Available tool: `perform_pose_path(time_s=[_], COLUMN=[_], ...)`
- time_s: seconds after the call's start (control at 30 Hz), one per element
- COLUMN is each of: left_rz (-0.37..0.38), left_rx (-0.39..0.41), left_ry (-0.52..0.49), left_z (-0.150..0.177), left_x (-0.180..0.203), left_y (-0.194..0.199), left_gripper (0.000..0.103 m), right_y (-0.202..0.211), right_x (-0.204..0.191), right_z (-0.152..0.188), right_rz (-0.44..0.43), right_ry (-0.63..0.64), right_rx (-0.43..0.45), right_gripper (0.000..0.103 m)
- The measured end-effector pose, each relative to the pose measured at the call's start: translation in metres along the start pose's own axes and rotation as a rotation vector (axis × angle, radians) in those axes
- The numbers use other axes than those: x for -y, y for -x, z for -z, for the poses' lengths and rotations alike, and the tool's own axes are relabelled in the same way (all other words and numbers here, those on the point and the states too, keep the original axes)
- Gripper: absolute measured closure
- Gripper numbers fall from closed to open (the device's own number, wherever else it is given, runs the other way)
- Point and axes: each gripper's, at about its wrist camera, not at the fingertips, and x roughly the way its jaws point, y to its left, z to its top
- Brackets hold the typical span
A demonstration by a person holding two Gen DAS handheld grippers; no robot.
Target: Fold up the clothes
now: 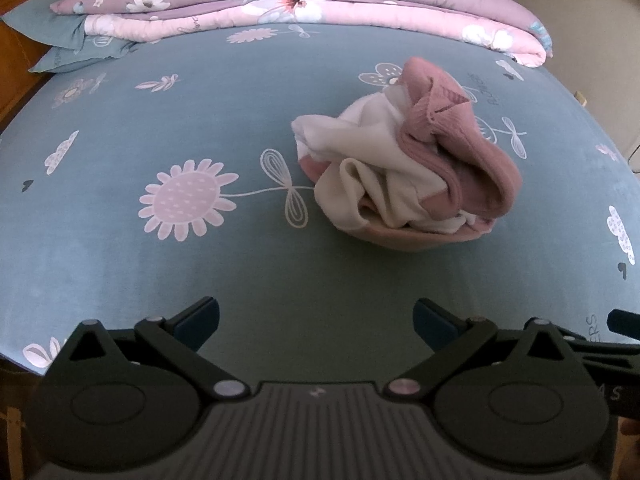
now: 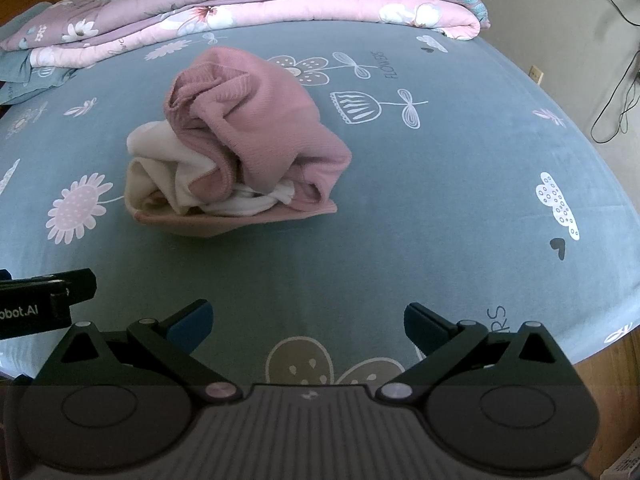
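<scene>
- One crumpled garment [image 1: 404, 164], pink ribbed cloth bunched over white, is sitting as a loose heap right of centre in the left wrist frame and left of centre in the right wrist frame [image 2: 236, 160]; it is lying unfolded, its edges tucked under and no hem or sleeve spread out.
- Its heaped shape is likely hiding most seams (only a ribbed cuff or waistband is showing near the top), so a corner would have to be found before any flattening.
- Around it the blue flowered bedsheet [image 1: 160, 272] is lying smooth, giving room to spread the cloth.
- Along the upper edge of both frames a folded pink quilt [image 2: 280, 4] is resting well apart from the heap.
- Both grippers are hovering low at the bottom of their frames, pointing toward the heap: the left gripper [image 1: 316, 320] and the right gripper [image 2: 306, 318] are each spread wide, grasping nothing, well short of the cloth.
</scene>
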Motion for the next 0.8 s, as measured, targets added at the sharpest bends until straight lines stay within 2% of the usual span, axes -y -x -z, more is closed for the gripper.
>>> perform_pose_path(time_s=[0.8], left_rz=[0.017], left_rx=[0.04], left_ry=[0.018], left_z=[0.006], left_x=[-0.008], left_y=[0.028], left_gripper=[0.001], right_y=[0.026], right_x=[-0.01], right_z=[0.006], right_rz=[-0.006], right_ry=[0.027], right_rx=[0.047], right_gripper=[0.0])
